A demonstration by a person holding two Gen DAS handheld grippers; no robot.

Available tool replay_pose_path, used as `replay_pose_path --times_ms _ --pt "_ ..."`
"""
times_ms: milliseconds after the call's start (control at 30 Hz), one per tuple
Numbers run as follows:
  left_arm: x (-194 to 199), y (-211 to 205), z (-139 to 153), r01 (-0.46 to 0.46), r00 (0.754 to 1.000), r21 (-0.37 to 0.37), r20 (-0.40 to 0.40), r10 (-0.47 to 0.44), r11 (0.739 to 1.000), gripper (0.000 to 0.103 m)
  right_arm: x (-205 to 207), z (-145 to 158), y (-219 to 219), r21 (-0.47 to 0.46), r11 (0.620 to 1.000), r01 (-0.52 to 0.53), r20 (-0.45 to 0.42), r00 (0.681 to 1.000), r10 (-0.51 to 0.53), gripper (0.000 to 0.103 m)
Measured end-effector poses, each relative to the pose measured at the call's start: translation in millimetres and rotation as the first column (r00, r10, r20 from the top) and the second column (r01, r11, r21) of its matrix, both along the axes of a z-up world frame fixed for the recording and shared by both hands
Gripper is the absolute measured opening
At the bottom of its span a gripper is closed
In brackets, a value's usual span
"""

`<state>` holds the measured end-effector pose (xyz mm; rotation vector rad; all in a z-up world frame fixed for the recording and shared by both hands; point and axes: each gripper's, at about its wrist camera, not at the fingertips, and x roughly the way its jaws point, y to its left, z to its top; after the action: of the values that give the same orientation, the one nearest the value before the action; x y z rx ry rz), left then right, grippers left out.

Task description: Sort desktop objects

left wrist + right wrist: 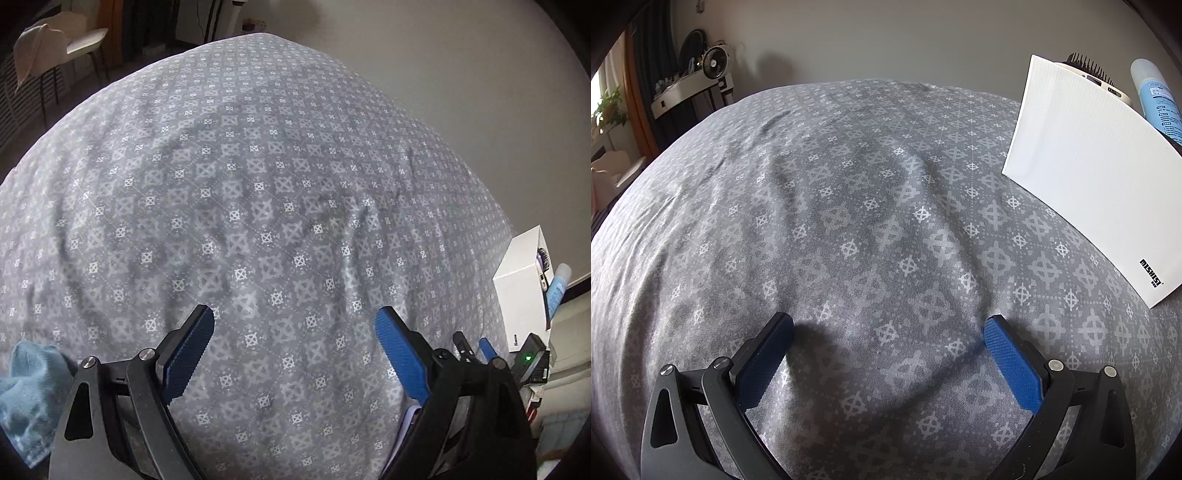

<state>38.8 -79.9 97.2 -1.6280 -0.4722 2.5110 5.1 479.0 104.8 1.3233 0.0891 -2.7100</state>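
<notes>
In the left wrist view, my left gripper (pixel 294 315) stands open above a grey patterned cloth (pixel 258 184), with nothing between its blue pads. A light blue towel (pixel 26 398) lies crumpled at the lower left, beside the left finger. A white box (pixel 521 288) at the right edge holds a hairbrush (pixel 543 256) and a blue bottle (pixel 557 291). In the right wrist view, my right gripper (pixel 888 323) is also open and empty, low over the cloth (pixel 849 221). The same white box (pixel 1082 177) stands to its upper right, with the hairbrush (pixel 1089 72) and bottle (pixel 1156 96) sticking out.
A black device with a green light (pixel 528 360) sits at the lower right, below the box. Something white pokes out under my left gripper's right finger. A chair (pixel 85 40) stands beyond the cloth's far left edge. A shelf with a small fan (pixel 714 62) is against the wall.
</notes>
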Motion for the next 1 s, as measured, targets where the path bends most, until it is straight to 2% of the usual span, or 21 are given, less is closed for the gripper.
replay_pose_path --times_ms 100,233,300,400,500,600,767,833,900,933,967,1000 --pt "0 16 -8 0.025 1.000 -0.001 0.001 -0.025 1.000 0.090 0 0 0 0.000 1.000 0.000 0.000 1.000 0.000 0.103" --pt "-1 47 -21 0.092 0.995 -0.111 -0.029 -0.096 0.990 0.090 0 0 0 0.000 1.000 -0.001 0.000 1.000 0.001 0.103" --pt "-4 57 -26 0.107 0.993 -0.130 -0.031 -0.112 0.986 0.090 0 0 0 0.000 1.000 -0.001 0.000 1.000 0.001 0.103" --pt "-7 61 -29 0.091 0.994 -0.140 -0.040 -0.097 0.986 0.090 0 0 0 0.000 1.000 -0.001 0.000 1.000 0.001 0.103" --pt "-6 60 -38 0.061 0.998 -0.113 -0.027 -0.064 0.992 0.090 0 0 0 0.000 1.000 -0.002 0.000 1.000 0.002 0.103" --pt "-6 64 -49 0.057 0.998 -0.164 -0.023 -0.062 0.985 0.090 -1 0 1 0.000 1.000 -0.002 0.000 1.000 0.002 0.103" --pt "-2 70 -46 0.041 0.992 -0.191 -0.112 -0.063 0.981 0.090 0 0 0 0.000 1.000 -0.003 0.000 1.000 0.003 0.103" --pt "-3 71 -51 0.045 0.989 -0.197 -0.128 -0.071 0.979 0.103 -1 0 1 0.000 1.000 -0.003 0.000 1.000 0.003 0.103" --pt "0 76 -66 0.043 0.983 -0.268 -0.162 -0.089 0.962 0.103 -1 0 0 0.000 1.000 -0.003 0.000 1.000 0.003 0.103" --pt "5 80 -71 0.049 0.972 -0.315 -0.204 -0.118 0.948 0.103 -1 0 1 0.000 1.000 -0.003 0.000 1.000 0.003 0.103" --pt "11 83 -73 0.041 0.962 -0.339 -0.242 -0.129 0.940 0.103 -1 0 1 0.000 1.000 -0.003 0.000 1.000 0.003 0.103" --pt "11 83 -73 0.041 0.962 -0.342 -0.240 -0.129 0.939 0.103 -1 0 0 0.000 1.000 -0.004 0.000 1.000 0.004 0.103"
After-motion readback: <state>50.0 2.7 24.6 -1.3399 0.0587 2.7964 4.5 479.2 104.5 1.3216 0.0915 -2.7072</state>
